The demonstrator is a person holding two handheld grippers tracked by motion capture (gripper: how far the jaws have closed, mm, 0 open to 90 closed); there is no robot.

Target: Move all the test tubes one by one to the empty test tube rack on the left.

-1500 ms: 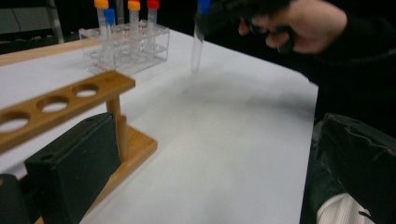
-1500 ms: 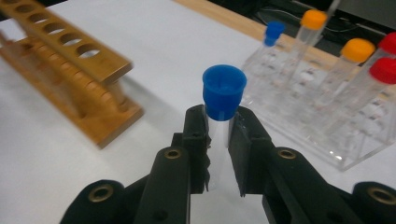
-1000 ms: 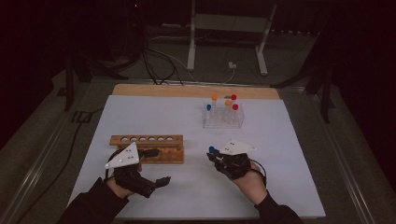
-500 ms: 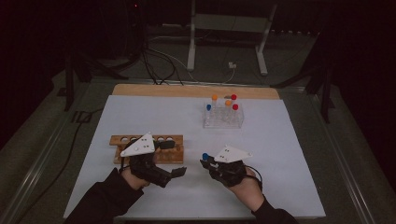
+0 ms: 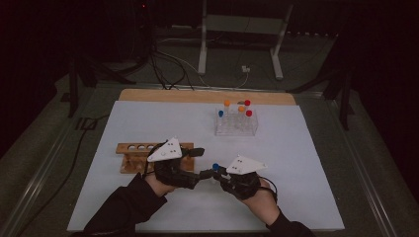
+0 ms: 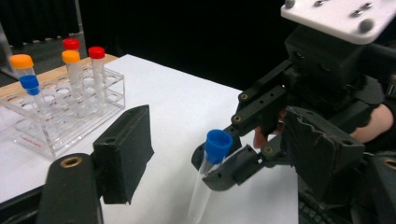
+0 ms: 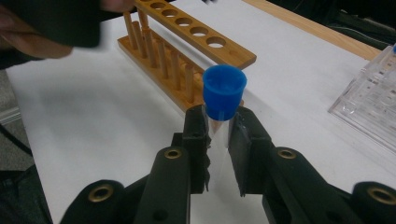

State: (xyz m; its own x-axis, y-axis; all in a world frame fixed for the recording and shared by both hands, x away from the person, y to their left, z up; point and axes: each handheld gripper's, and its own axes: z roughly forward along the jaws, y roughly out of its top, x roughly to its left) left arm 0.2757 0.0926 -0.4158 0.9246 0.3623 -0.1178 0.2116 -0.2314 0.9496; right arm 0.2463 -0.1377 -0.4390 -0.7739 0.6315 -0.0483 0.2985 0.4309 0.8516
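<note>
While my right gripper (image 7: 217, 140) is clenched on the clear tube with the blue cap (image 7: 224, 92), I log that tube as standing upright between its two pads, glass body pinched on both sides, cap clear above the jaw tips. Item two: my left gripper (image 6: 215, 158), jaws released and spread, with nothing pressed between them; they have just been closing, and the same tube (image 6: 210, 172) stands in the gap between them, nearer the far jaw than the near one and touching neither that I can tell. From above, the left gripper (image 5: 195, 163) points its tips at the right gripper (image 5: 215, 173), tips just beside the blue cap (image 5: 215, 167). Item three: wooden rack (image 7: 187, 51), beyond the right jaws and to their left, a row of holes in its top bar, none filled. Item four: clear plastic rack (image 6: 60, 107), beyond and left of the left jaws, holding capped tubes in red, orange and blue. Both racks sit well apart from the jaws on the white table sheet (image 5: 306, 163); nothing lies between jaws and tube. Change since the earlier frames: my left hand has crossed from beside the wooden rack toward the right gripper, which has kept its place and grip.
</note>
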